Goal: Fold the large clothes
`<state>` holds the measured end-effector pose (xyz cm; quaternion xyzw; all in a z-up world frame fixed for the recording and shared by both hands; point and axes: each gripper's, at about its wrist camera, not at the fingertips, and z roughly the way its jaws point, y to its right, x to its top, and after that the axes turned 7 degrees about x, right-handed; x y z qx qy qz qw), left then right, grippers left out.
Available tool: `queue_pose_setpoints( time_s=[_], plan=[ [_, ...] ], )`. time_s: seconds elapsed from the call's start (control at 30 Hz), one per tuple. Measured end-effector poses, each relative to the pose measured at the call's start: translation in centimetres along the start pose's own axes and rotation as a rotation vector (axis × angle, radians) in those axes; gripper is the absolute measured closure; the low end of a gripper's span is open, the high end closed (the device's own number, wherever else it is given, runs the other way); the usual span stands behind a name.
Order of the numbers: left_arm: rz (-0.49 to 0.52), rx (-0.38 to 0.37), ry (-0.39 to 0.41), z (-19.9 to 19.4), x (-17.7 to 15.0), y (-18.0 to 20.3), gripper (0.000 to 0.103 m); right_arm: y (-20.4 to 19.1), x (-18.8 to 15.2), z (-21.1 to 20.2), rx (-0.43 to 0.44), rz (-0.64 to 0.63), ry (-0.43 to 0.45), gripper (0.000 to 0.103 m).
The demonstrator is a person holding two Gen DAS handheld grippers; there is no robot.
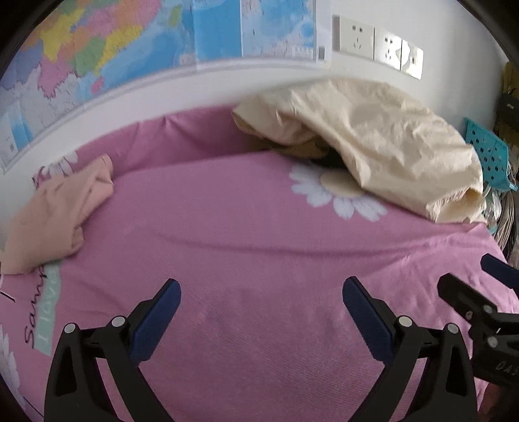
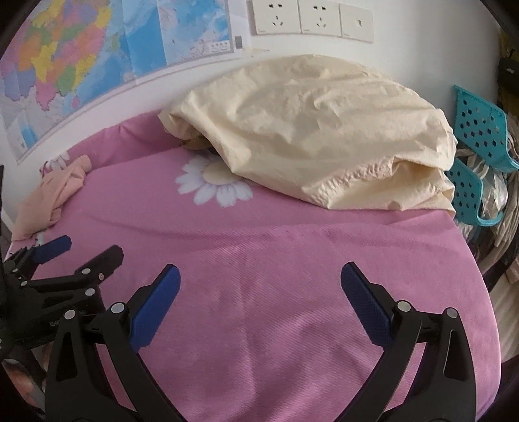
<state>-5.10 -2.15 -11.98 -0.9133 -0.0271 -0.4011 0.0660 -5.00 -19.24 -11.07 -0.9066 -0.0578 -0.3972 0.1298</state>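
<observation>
Peach garment (image 1: pixel 55 217) lies crumpled, clearer in left view; both grippers' (image 1: pixel 261 308) (image 2: pixel 259 298) jaws gape empty; possibly a shirt

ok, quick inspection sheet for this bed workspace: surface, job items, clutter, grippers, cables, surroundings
Surface: pink bedsheet with a white daisy print, lightly creased, bare in front of both grippers.
Job's things: cream garment heaped at the far right by the wall; peach garment crumpled at the far left edge.
Clutter: something dark and tan partly hidden under the cream heap, unclear what.
Grippers: left gripper and right gripper both open, holding nothing, side by side above the sheet.
Cables: nothing seen.
Surroundings: wall map, wall sockets, teal perforated baskets right of the bed.
</observation>
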Motion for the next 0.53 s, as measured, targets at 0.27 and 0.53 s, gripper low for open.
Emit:
queue_pose_setpoints(
  time_s=[0.27,0.53],
  plan=[
    [-0.021,-0.016,0.02,-0.8,0.4,-0.88,0.006,-0.35,0.22,-0.68,0.027,0.003,0.014,0.005],
    [-0.015,0.02,0.035,-1.2,0.08,-1.08,0.006,-0.68,0.37,-1.1,0.036,-0.001,0.032,0.005]
  ],
)
